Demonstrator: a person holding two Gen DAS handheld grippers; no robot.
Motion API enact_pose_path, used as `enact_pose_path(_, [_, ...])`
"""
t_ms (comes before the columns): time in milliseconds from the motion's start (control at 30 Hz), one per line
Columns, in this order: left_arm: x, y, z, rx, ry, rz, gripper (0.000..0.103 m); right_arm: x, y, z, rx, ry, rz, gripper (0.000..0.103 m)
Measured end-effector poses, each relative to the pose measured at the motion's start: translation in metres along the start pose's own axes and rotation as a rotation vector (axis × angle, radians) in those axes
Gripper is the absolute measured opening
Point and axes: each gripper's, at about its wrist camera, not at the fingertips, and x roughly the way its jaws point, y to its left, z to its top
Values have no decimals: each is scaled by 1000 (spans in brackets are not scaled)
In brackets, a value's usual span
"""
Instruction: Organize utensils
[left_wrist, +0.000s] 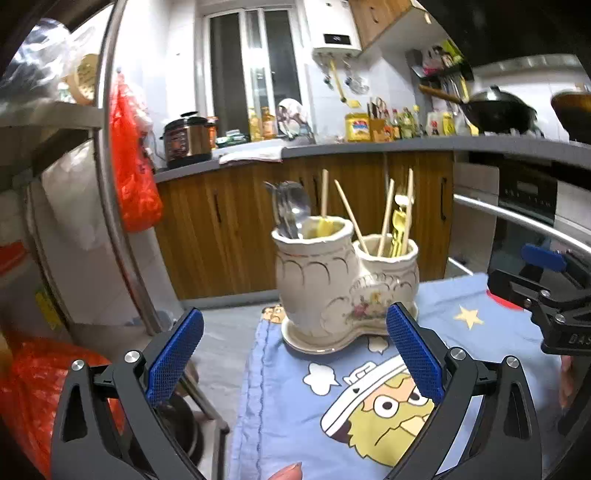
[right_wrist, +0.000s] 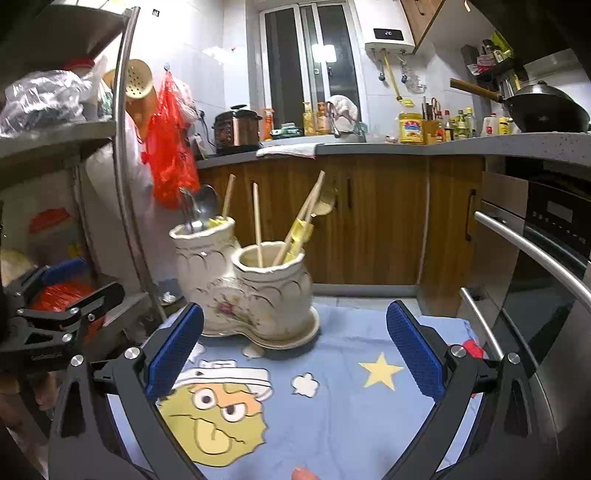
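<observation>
While both grippers' fingers are spread and empty, spoons and chopsticks already stand in the holder, unsorted.

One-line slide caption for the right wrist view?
Open right tool faces a two-cup ceramic utensil holder with chopsticks and spoons on a cartoon cloth.

Kitchen clutter around you
A red plastic bag hangs left; your wok sits on the grey counter.

A home kitchen: wooden cabinets, wok, rice cooker, built-in oven.
</observation>
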Motion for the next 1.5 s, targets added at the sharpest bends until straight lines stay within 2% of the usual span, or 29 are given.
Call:
enact_pose_path(167, [1,-5,-2,13,9,-27,98,7,-4,-6,13,23,-7,98])
enact_pose_path(433, [-1,-5,-2,16,2,-48,98,4,4,-10,-28,11,-6,98])
enact_pose_path(1500, [-4,-8,-2,15,13,-60,98,4,9,-11,-56,9,-13,98])
